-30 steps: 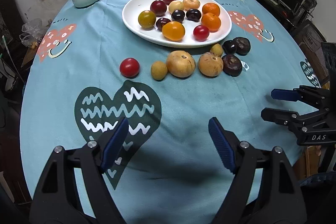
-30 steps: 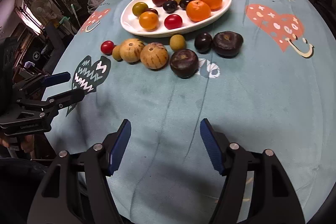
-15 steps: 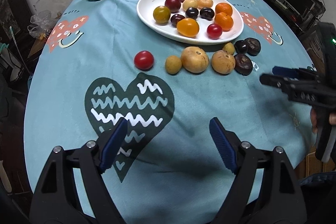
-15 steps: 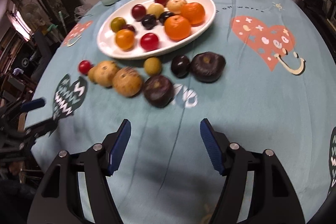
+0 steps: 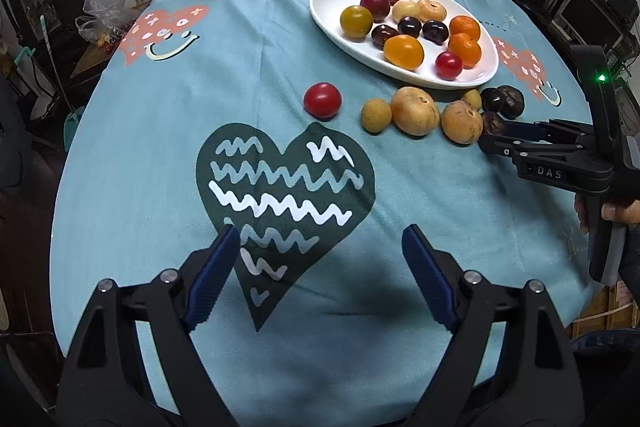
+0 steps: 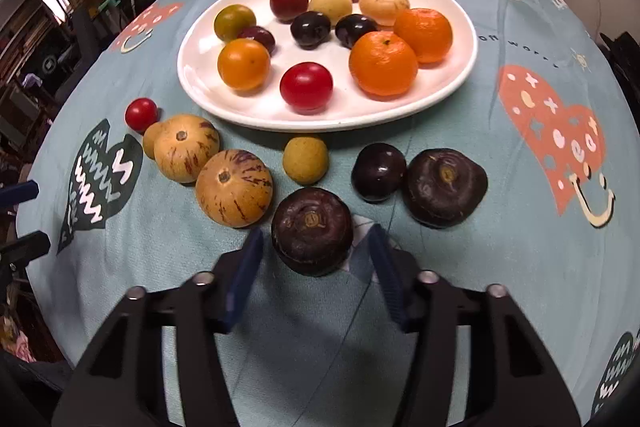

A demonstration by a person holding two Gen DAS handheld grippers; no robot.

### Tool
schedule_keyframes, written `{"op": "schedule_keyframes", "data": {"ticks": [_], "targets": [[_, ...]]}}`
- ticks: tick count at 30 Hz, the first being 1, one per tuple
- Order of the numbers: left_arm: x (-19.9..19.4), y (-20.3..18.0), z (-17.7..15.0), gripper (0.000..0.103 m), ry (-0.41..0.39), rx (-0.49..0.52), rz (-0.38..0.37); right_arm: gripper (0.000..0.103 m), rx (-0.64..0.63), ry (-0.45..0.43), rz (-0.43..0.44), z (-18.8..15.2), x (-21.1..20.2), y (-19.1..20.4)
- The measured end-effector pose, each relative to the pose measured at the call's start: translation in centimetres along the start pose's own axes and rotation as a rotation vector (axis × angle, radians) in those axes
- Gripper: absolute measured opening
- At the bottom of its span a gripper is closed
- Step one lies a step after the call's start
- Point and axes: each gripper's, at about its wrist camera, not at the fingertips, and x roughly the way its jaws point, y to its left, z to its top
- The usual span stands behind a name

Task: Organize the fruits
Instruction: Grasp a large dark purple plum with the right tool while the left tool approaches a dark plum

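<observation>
**Right gripper closing around a dark fruit; left gripper wide over bare cloth**

Hidden or unclear: In the left wrist view, the right gripper (image 5: 486,143) covers most of the dark brown fruit (image 6: 312,229) it reaches; only a sliver of that fruit shows at its tips. The small tan fruit (image 6: 151,143) is half hidden behind the striped fruit (image 6: 187,148) in the right wrist view. The person is cut off at the frame edge; only a hand (image 5: 612,213) on the right gripper's handle shows.

Writing: The right gripper body carries the letters "DAS". The tablecloth (image 5: 400,187) reads "worry" beside its pink smiley heart. A green indicator light shows on the right gripper's upright part.

Pose and state: The right gripper points steeply down. Its jaws are closing, with the dark brown fruit between the fingertips; a narrow gap remains on each side, so the pads do not yet press on it. The left gripper (image 5: 320,267) also points steeply down, jaws opening wide, nothing between them, only the dark heart print (image 5: 280,187) ahead.

Task items: Just beyond the right gripper's tips lie a second striped fruit (image 6: 234,187), a yellow-green fruit (image 6: 306,159), a dark plum (image 6: 378,171) and another dark brown fruit (image 6: 444,187). Further ahead stands the white plate (image 6: 200,75) holding sorted fruit. A red tomato (image 5: 322,100) lies ahead of the left gripper.
</observation>
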Motion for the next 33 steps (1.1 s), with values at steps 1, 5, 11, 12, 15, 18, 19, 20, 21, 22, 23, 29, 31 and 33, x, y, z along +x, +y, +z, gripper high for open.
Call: {"op": "schedule_keyframes", "data": {"ticks": [1, 5, 11, 12, 15, 18, 19, 20, 21, 22, 23, 29, 31, 33], "targets": [[0.0, -0.1, 0.1, 0.085, 0.000, 0.003, -0.001, 0.045, -0.011, -0.007, -0.001, 0.0, 0.0, 0.0], [0.2, -1.7, 1.5, 0.085, -0.020, 0.046, -0.024, 0.041, -0.010, -0.012, 0.026, -0.1, -0.1, -0.1], [0.8, -7.7, 4.8, 0.085, -0.102, 0.235, -0.063, 0.041, 0.063, -0.036, 0.064, -1.5, -2.3, -1.9], [1.3, -9.1, 5.5, 0.085, -0.108, 0.276, -0.055, 0.041, 0.081, -0.039, 0.065, -1.9, -2.7, -2.4], [2.7, -12.0, 6.5, 0.085, -0.123, 0.370, -0.033, 0.041, 0.128, -0.043, 0.065, -2.7, -3.5, -3.8], [3.9, -13.8, 7.1, 0.085, -0.132, 0.446, -0.007, 0.041, 0.157, -0.044, 0.069, -3.5, -4.0, -4.6], [4.4, -14.3, 7.3, 0.085, -0.130, 0.471, 0.003, 0.041, 0.162, -0.044, 0.072, -3.7, -4.1, -4.8], [4.8, -14.7, 7.4, 0.085, -0.129, 0.492, 0.010, 0.041, 0.166, -0.044, 0.074, -3.9, -4.1, -4.9], [5.2, -15.1, 7.4, 0.085, -0.130, 0.510, 0.019, 0.041, 0.170, -0.043, 0.076, -4.1, -4.2, -5.0], [5.5, -15.5, 7.5, 0.085, -0.132, 0.533, 0.030, 0.041, 0.175, -0.043, 0.081, -4.3, -4.2, -5.1], [5.8, -15.8, 7.6, 0.085, -0.130, 0.555, 0.034, 0.041, 0.177, -0.041, 0.087, -4.4, -4.2, -5.1], [7.7, -16.1, 7.8, 0.083, -0.066, 0.592, 0.053, 0.041, 0.177, -0.035, 0.098, -4.5, -4.2, -5.2], [8.3, -15.9, 7.6, 0.080, -0.043, 0.592, 0.047, 0.041, 0.175, -0.036, 0.098, -4.4, -4.2, -5.0], [8.2, -15.6, 7.6, 0.077, -0.061, 0.588, 0.046, 0.041, 0.174, -0.038, 0.097, -4.3, -4.2, -4.9]]}}
